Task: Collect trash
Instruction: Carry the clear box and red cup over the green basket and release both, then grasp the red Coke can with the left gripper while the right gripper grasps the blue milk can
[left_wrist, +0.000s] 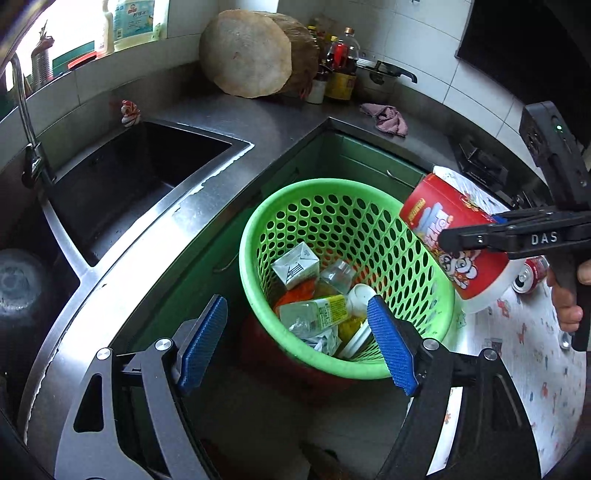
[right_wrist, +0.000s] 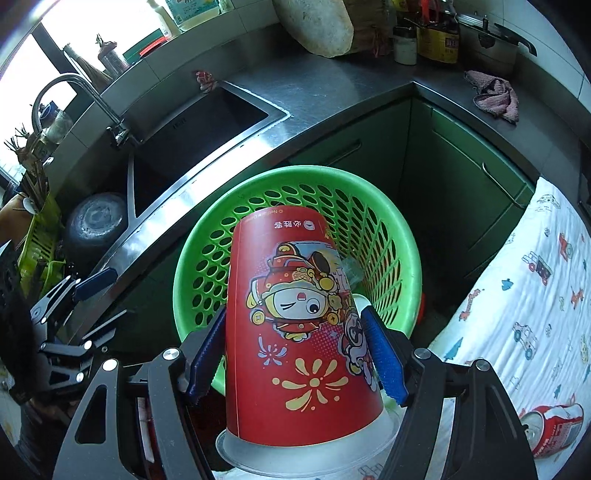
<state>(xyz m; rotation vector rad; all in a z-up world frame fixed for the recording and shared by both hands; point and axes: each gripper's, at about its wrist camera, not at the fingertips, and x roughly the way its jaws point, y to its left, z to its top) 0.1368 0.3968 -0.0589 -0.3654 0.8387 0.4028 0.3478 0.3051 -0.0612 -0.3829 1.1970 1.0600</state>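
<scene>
A green perforated basket (left_wrist: 354, 218) (right_wrist: 207, 254) stands on the floor by the counter. It holds a small carton (left_wrist: 295, 265), plastic bottles (left_wrist: 314, 312) and other trash. My right gripper (right_wrist: 295, 356) is shut on a big red cartoon-printed cup (right_wrist: 295, 325) with a clear lid, held upside down over the basket; the cup also shows in the left wrist view (left_wrist: 443, 221). My left gripper (left_wrist: 299, 345) is open and empty above the basket's near rim. A crushed red can (right_wrist: 554, 424) (left_wrist: 532, 273) lies on the patterned cloth.
A steel sink (left_wrist: 122, 177) with a tap (left_wrist: 22, 96) is on the left. A round chopping block (left_wrist: 251, 55), sauce bottles (left_wrist: 340, 62), a pot (left_wrist: 384, 74) and a pink rag (left_wrist: 386, 118) sit at the counter's back. A cloth-covered surface (right_wrist: 535, 295) is on the right.
</scene>
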